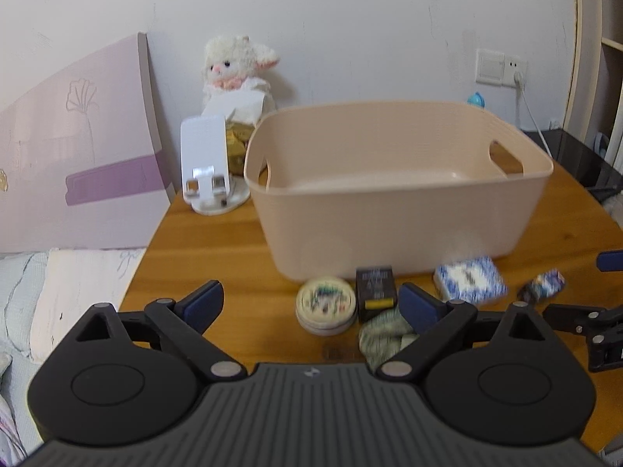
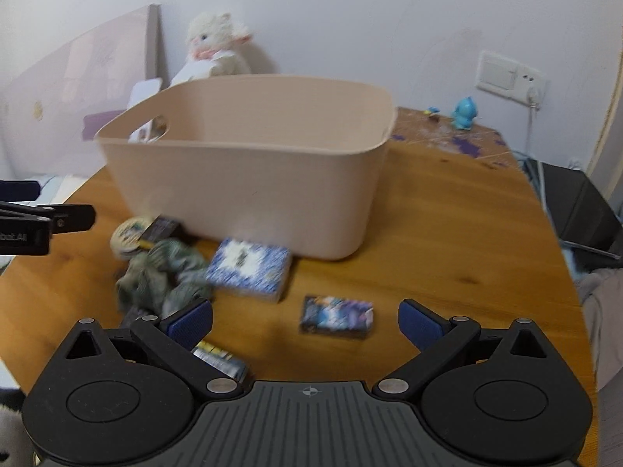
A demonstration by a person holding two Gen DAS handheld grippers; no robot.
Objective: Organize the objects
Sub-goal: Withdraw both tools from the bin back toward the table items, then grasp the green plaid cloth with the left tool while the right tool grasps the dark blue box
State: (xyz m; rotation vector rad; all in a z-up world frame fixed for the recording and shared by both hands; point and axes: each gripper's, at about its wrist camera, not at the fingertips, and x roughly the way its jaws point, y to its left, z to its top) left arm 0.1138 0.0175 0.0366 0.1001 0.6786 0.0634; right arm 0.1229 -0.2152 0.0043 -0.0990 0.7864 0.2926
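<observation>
A beige plastic basket (image 1: 397,229) (image 2: 249,202) stands empty on the wooden table (image 1: 218,241). In front of it lie a round tin (image 1: 326,305) (image 2: 126,235), a small black box (image 1: 375,292) (image 2: 161,229), a crumpled green cloth (image 1: 383,336) (image 2: 163,274), a blue-white patterned box (image 1: 469,280) (image 2: 251,270) and a small dark blue card pack (image 1: 543,290) (image 2: 337,317). A further small pack (image 2: 220,362) lies under my right gripper's left finger. My left gripper (image 1: 311,307) is open above the tin. My right gripper (image 2: 305,327) is open just before the card pack.
A white plush toy (image 1: 237,70), a white phone stand (image 1: 206,159) and a pink board (image 1: 78,144) sit behind the basket at the left. A blue figurine (image 2: 463,113) stands at the table's far right by a wall socket (image 2: 510,76). Bedding lies left of the table.
</observation>
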